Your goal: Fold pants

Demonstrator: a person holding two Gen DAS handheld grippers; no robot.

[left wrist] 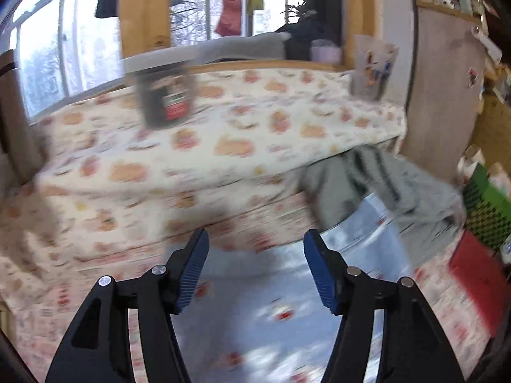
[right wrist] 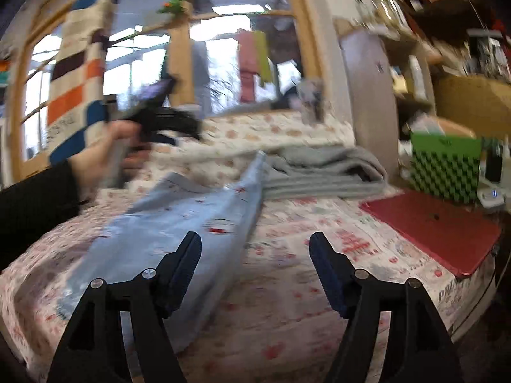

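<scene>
The light blue pants (right wrist: 179, 233) with small red prints lie stretched on the patterned bed cover, one end running toward a grey folded garment (right wrist: 322, 172). In the left wrist view the pants (left wrist: 271, 312) lie below my open left gripper (left wrist: 255, 242), which holds nothing. My right gripper (right wrist: 255, 249) is open and empty above the pants' right edge. The left gripper (right wrist: 159, 118), held in a hand, also shows in the right wrist view, raised above the bed at the left.
A red flat case (right wrist: 434, 223) and a green-black checkered box (right wrist: 444, 166) lie at the bed's right edge. A dark jar (left wrist: 166, 95) stands on a folded quilt (left wrist: 223, 134) at the back. A cabinet (left wrist: 444, 89) stands right. Both views are motion-blurred.
</scene>
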